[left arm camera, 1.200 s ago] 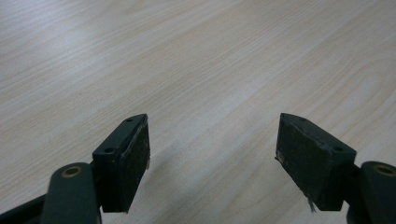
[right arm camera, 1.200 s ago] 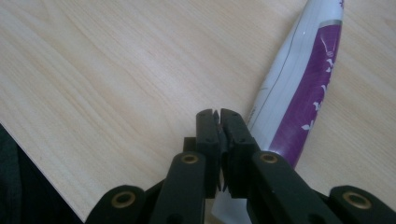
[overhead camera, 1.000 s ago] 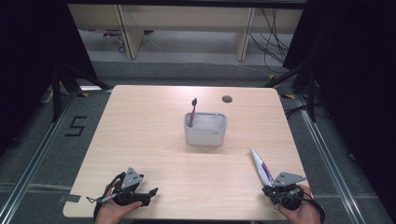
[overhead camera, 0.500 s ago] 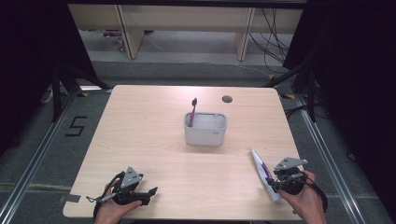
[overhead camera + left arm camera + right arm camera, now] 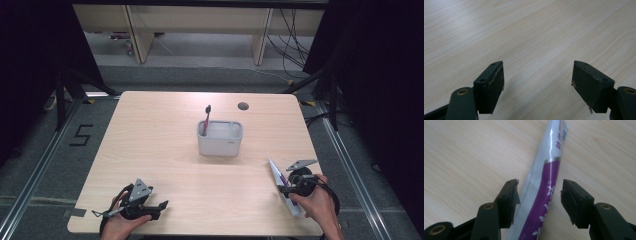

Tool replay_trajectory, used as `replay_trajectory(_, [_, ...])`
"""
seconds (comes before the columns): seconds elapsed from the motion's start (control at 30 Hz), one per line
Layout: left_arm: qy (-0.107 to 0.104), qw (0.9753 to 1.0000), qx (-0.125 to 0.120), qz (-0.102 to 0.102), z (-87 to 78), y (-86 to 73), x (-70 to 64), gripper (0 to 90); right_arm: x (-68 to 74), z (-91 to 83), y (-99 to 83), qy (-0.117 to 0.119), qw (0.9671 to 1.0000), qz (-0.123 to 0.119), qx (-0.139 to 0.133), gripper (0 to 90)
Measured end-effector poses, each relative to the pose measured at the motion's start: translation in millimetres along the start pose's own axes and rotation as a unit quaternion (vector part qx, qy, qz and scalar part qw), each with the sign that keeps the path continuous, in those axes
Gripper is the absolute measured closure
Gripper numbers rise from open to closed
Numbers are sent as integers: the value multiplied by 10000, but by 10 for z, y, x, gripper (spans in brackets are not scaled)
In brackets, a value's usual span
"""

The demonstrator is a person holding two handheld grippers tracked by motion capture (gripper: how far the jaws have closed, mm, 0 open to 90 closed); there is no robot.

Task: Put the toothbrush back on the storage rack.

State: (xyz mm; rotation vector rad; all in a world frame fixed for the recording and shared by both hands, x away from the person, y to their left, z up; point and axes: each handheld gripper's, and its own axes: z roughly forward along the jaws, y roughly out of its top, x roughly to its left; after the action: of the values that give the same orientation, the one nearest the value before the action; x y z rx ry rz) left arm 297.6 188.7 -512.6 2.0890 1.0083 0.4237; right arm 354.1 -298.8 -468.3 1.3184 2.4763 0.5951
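The right gripper [image 5: 539, 195] is open, its jaws straddling the purple end of a tube [image 5: 544, 195] that lies flat on the table [image 5: 165, 145] near its right front edge. The tube looks light, soft and glossy, so it may dent or slip; a hold across its fuller purple body seems safest. The left gripper [image 5: 537, 77] is open over bare wood.
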Motion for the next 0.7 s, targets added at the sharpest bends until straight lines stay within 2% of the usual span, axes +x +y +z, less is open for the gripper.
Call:
replay_trajectory(0.17, [-13, 10000, 1, 32, 1, 3, -2, 255, -26, 50, 38, 11, 10000, 54, 45, 472])
replay_trajectory(0.23, [-20, 10000, -39, -29, 6, 9, -12, 255, -28, 71, 49, 15, 9999, 101, 47, 472])
replay_trajectory(0.27, [-5, 10000, 16, 30, 2, 9, -2, 255, -28, 79, 51, 25, 9999, 90, 48, 472])
replay_trajectory(0.33, [-19, 10000, -13, -5, 9, 7, -11, 255, -24, 85, 58, 30, 9999, 114, 122, 471])
replay_trajectory(0.37, [18, 10000, 39, 59, 2, 9, -3, 255, -24, 91, 60, 32, 9998, 121, 145, 471])
replay_trajectory(0.4, [-20, 10000, -24, -10, 6, 9, -16, 255, -29, 98, 60, 43, 9998, 85, 160, 471])
replay_trajectory(0.57, [-35, 10000, -30, -12, 8, 4, -15, 256, -25, 123, 55, 70, 9997, 149, 188, 472])
replay_trajectory(0.67, [-24, 10000, -38, -13, 5, 8, -17, 255, -34, 153, 48, 92, 9998, 62, 168, 481])
replay_trajectory(0.7, [-26, 10000, -37, -22, 6, 8, -17, 255, 5, 152, 46, 130, 9992, 279, 254, 487])
